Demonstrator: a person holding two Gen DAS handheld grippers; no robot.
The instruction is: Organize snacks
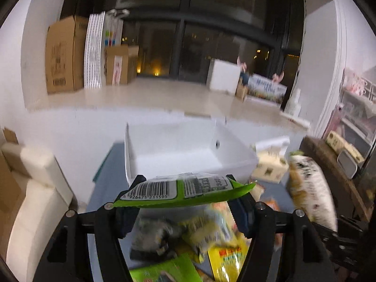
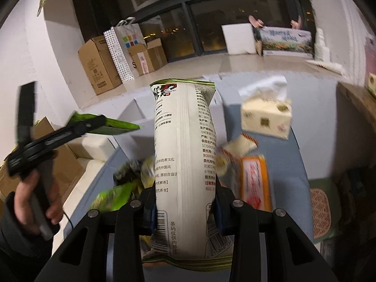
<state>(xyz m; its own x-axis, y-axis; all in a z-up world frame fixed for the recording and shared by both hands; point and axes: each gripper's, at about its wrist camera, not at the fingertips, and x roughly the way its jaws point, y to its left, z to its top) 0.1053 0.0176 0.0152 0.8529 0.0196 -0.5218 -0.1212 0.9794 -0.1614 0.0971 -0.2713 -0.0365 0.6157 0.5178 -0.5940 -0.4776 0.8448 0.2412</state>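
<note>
right wrist: tissue box (image 2: 266, 117) beside snack pile (image 2: 244, 164).

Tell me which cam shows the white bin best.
Left wrist: the white bin sits centred ahead, open top, both side walls and empty floor visible. Right wrist shows only slivers of it, mostly hidden behind the cream snack bag.

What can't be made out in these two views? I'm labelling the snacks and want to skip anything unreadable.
- Loose snack packets, left wrist view: motion-blurred, partly behind the green packet in the left gripper.
- White box floor: near part hidden by that packet.
- Tall white bag, right wrist view: front faces away; the right gripper covers its sides.
- Orange packet: print blurred.
</note>
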